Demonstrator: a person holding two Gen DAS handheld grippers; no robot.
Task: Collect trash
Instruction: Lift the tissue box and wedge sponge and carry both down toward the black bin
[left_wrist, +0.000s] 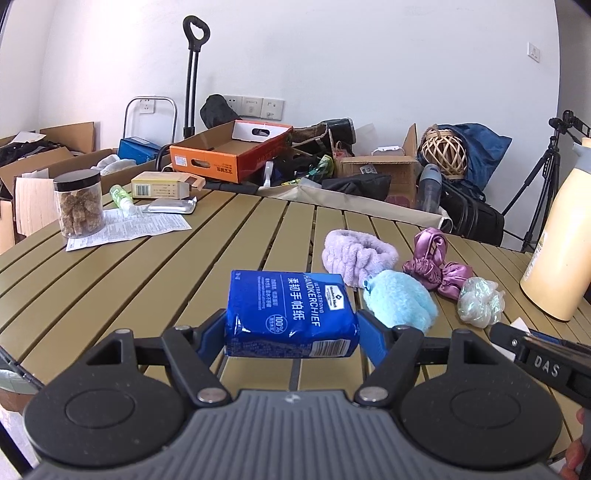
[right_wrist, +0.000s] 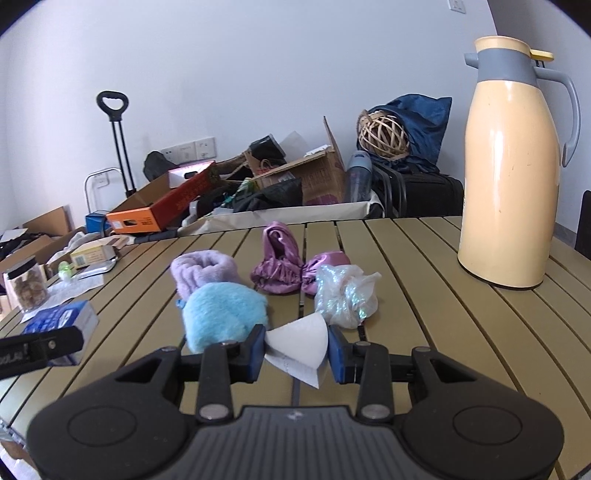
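Note:
My left gripper (left_wrist: 291, 332) is shut on a blue handkerchief tissue pack (left_wrist: 290, 314), held a little above the slatted table (left_wrist: 147, 280). The same pack (right_wrist: 61, 319) shows at the left edge of the right wrist view, with the left gripper's black finger in front of it. In my right gripper (right_wrist: 297, 350) a folded white tissue (right_wrist: 301, 341) is pinched between the blue pads, lifted off the table (right_wrist: 424, 314). Just beyond lie a light blue fluffy pouch (right_wrist: 223, 314), a crinkled iridescent plastic wrapper (right_wrist: 343, 295), a lilac headband (right_wrist: 203, 271) and a purple satin scrunchie (right_wrist: 284, 262).
A cream thermos jug (right_wrist: 511, 166) stands at the right of the table. At the far left are a jar of brown chunks (left_wrist: 78, 203), a printed leaflet (left_wrist: 136, 227), a foil pack (left_wrist: 170, 205) and a small box (left_wrist: 162, 186). Cartons and bags crowd the floor behind.

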